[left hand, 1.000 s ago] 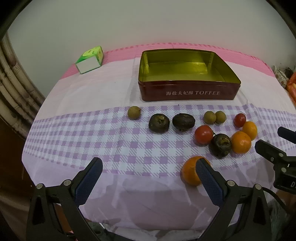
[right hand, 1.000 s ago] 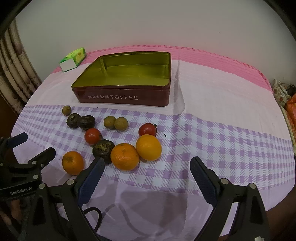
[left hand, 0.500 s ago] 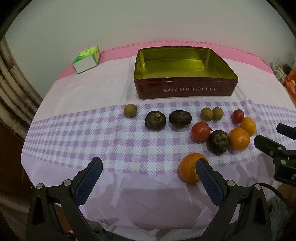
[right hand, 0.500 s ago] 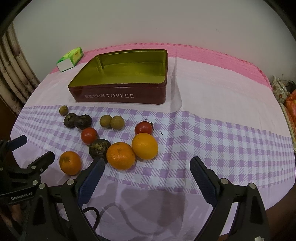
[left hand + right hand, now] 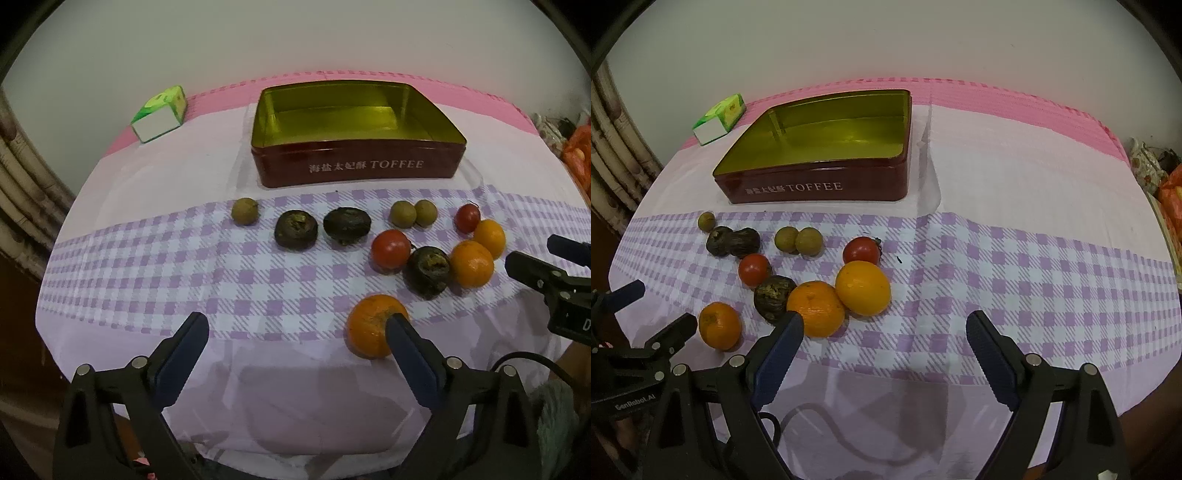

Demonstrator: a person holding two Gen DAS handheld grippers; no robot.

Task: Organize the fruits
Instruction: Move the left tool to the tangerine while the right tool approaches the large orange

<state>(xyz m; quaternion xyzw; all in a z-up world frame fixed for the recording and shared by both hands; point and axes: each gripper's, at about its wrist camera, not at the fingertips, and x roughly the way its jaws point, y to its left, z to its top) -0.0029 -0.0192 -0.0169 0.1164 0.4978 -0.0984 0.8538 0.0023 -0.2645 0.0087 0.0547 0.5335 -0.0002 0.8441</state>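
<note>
we look down on a worktop (image 5: pixel 155 192) under a pink cloth with a purple checked band, and the fruit lies loose on that band in front of an open red toffee tin (image 5: pixel 356 168) with a gold inside and nothing in it. in the left view we have a small brownish-green fruit (image 5: pixel 244 211) off to the left, two dark wrinkled fruits (image 5: pixel 296 229) side by side, a pair of small green-brown fruits (image 5: pixel 413 213) touching each other, two tomatoes (image 5: pixel 390 248), a third dark fruit (image 5: pixel 426 271) beside two oranges (image 5: pixel 471 263), and one more orange (image 5: pixel 371 325) alone nearest us. our left hand-held gripper (image 5: pixel 295 332) hovers above the near edge of the cloth with its jaws wide but closing; nothing is between them, though the right finger overlaps the lone orange in the picture. our right hand-held gripper (image 5: pixel 884 330) also stands wide and is closing, with only bare cloth between the jaws; its left finger sits just in front of the middle orange (image 5: pixel 816 308). a small green and white box (image 5: pixel 160 113) rests at the far left corner, well apart from the tin.
</note>
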